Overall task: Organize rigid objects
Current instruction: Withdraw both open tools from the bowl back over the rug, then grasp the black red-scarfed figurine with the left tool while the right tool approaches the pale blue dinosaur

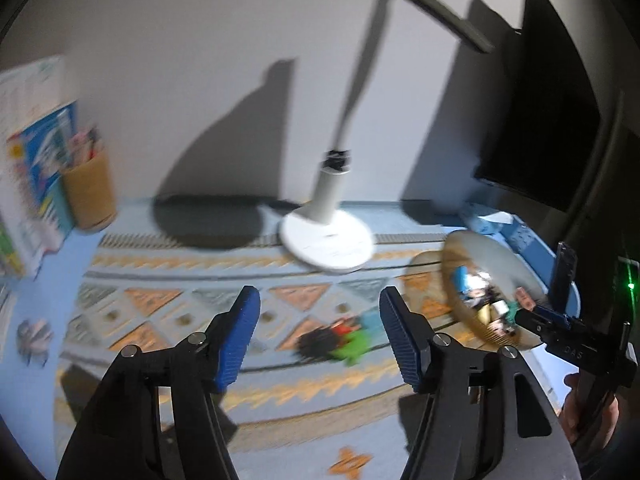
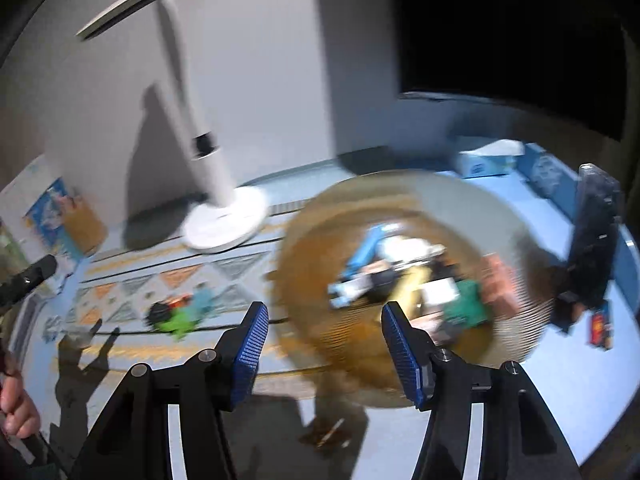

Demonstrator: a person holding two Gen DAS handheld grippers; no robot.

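Patterned blue cloth under a desk lamp [image 1: 326, 240], both the left gripper [image 1: 320, 336] and right gripper [image 2: 322, 350] spread wide and empty, small toys [image 2: 176, 314] left of the half-filled basket [image 2: 312, 240] — light, hard, probably best pinched across the sides.

Left gripper [image 1: 320, 336], lower centre of its view: jaws wide apart, nothing btw them. Right gripper [image 2: 324, 350], lower centre: also spread wide, holding nothing.

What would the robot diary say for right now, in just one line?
left gripper: open, empty | right gripper: open, empty | small toys: loose on mat | basket: holds several items | view: blurred
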